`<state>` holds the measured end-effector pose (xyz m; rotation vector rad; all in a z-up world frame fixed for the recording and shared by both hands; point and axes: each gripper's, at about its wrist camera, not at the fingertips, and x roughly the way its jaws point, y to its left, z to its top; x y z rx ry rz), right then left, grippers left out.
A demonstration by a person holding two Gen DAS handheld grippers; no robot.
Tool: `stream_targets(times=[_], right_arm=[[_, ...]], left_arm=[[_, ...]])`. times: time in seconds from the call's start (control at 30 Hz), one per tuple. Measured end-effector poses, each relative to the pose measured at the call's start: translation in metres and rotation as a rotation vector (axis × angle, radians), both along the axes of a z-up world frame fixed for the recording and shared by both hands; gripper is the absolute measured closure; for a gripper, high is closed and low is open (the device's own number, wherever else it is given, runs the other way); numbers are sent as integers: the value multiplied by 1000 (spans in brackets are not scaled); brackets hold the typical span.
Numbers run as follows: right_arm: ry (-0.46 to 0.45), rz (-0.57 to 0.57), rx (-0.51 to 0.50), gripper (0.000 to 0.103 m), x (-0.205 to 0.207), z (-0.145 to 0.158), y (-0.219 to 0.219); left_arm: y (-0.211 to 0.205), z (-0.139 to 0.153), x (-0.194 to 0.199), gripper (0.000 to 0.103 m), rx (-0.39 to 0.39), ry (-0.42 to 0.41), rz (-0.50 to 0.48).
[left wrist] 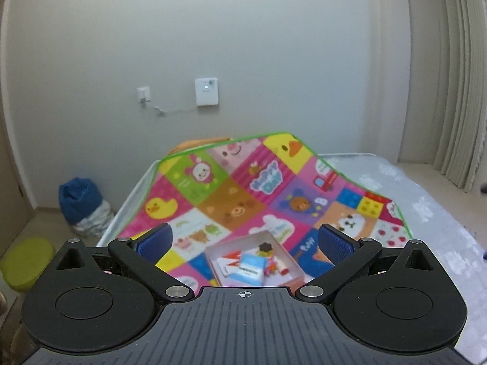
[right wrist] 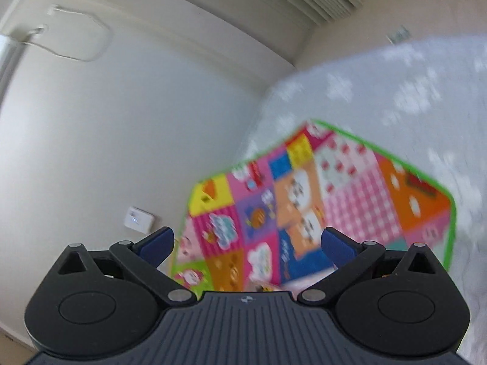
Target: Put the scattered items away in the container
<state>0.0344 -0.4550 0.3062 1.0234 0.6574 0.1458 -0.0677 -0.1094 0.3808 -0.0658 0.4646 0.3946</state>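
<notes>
A shallow pink box (left wrist: 275, 237) sits on a colourful patchwork play mat (left wrist: 237, 188) on a bed. Inside it lie a blue and white packet (left wrist: 248, 270), a red and white card (left wrist: 226, 261), a small toy figure with a dark hat (left wrist: 265, 251) and a small red and white tube (left wrist: 283, 269). My left gripper (left wrist: 245, 240) is open and empty, held above the box's near side. My right gripper (right wrist: 248, 241) is open and empty, raised over the mat (right wrist: 350, 188); this view is blurred. A sliver of the box's contents (right wrist: 263, 288) shows at its lower edge.
The bed has a grey cover with white patches (left wrist: 426, 200). On the floor to the left stand a blue and white bag (left wrist: 80, 203) and a yellow-green round stool (left wrist: 27, 261). A white wall (left wrist: 182, 45) lies behind and curtains (left wrist: 450, 76) hang at the right.
</notes>
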Motion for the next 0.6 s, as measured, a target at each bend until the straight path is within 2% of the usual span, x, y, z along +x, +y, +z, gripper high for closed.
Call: stream_targets(times=[0.07, 0.13, 0.27, 0.33, 0.4, 0.5, 0.53, 0.6], right_arm=[[61, -5, -16, 0, 7, -12, 4], [83, -30, -18, 0, 17, -18, 3], [66, -75, -9, 0, 47, -18, 0], [26, -101, -36, 0, 65, -10, 2], [-18, -135, -38, 0, 86, 0, 6], [-83, -144, 31, 0, 114, 17, 8], [-121, -138, 23, 0, 122, 23, 10], [-209, -101, -78, 0, 135, 29, 20]], left_arm=[[16, -7, 4, 0, -34, -32, 0], [34, -13, 8, 0, -39, -54, 17], [67, -11, 11, 0, 68, -98, 73], [86, -6, 16, 0, 137, -129, 111], [106, 2, 22, 0, 165, -139, 142], [139, 15, 36, 0, 138, -132, 176], [149, 15, 40, 0, 110, -123, 185], [161, 3, 48, 0, 48, -95, 155]])
